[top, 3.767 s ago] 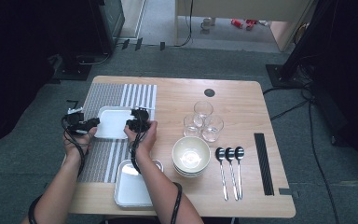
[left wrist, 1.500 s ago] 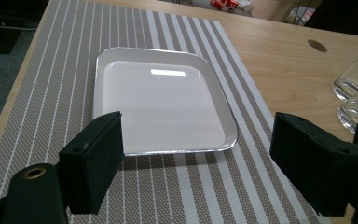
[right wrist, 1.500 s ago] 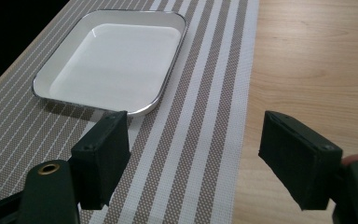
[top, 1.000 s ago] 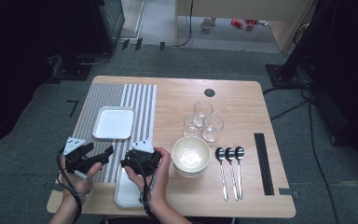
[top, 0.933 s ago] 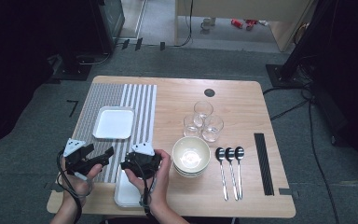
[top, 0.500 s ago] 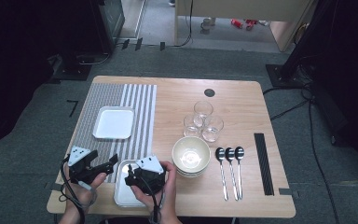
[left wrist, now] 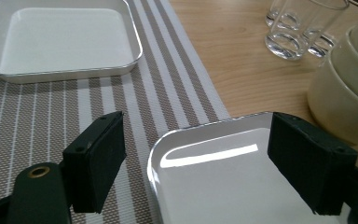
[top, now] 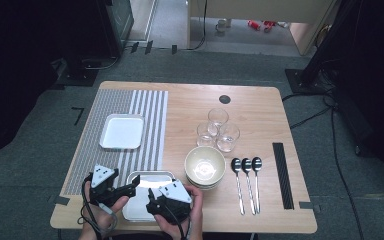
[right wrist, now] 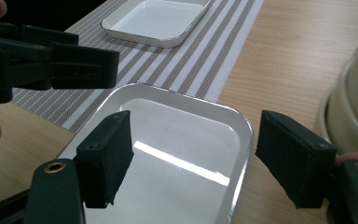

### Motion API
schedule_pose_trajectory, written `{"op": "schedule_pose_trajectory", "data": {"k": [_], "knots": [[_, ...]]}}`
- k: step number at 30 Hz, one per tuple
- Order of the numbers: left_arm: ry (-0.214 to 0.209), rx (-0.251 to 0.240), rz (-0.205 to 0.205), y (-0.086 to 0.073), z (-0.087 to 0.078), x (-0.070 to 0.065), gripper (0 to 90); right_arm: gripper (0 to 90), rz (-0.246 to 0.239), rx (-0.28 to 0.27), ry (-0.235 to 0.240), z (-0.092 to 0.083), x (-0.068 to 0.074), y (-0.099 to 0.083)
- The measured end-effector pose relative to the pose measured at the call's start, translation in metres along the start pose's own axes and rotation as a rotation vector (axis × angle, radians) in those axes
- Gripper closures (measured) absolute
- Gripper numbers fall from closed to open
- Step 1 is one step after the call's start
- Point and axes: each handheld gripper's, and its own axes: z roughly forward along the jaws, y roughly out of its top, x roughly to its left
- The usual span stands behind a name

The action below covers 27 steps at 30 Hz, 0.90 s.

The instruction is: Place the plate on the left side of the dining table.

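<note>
Grey carpet surrounds the wooden desk (top: 260, 200) in my high view; my left hand-held gripper (top: 130, 188) and right hand-held gripper (top: 152, 196) hover over the near silver tray (top: 152, 178), left of the stacked bowls (top: 205, 166). From my left gripper view, both jaws stand spread above the tray's far-left corner, touching nothing. From my right gripper view, jaws are spread wide over the tray, nothing pinched.

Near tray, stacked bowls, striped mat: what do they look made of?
Near tray: probably polished metal; mirror-bright, with a sharp streak of glare. Stacked bowls: seemingly glazed ceramic, cream with a soft sheen, though plastic is possible. Striped mat: woven, matte, with a visible grid texture; likely vinyl or fabric.
</note>
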Motion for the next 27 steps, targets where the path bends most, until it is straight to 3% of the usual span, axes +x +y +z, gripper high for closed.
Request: {"op": "schedule_pose_trajectory", "data": {"k": [8, 27], "knots": [[-0.022, 0.012, 0.017, 0.0, 0.006, -0.013, 19.5, 26.9, 0.024, 0.003, -0.008, -0.019, -0.024, -0.015], [-0.067, 0.025, 0.061, 0.004, 0.022, -0.052, 20.1, 27.7, 0.069, -0.011, -0.062, -0.05, -0.071, -0.029]]}}
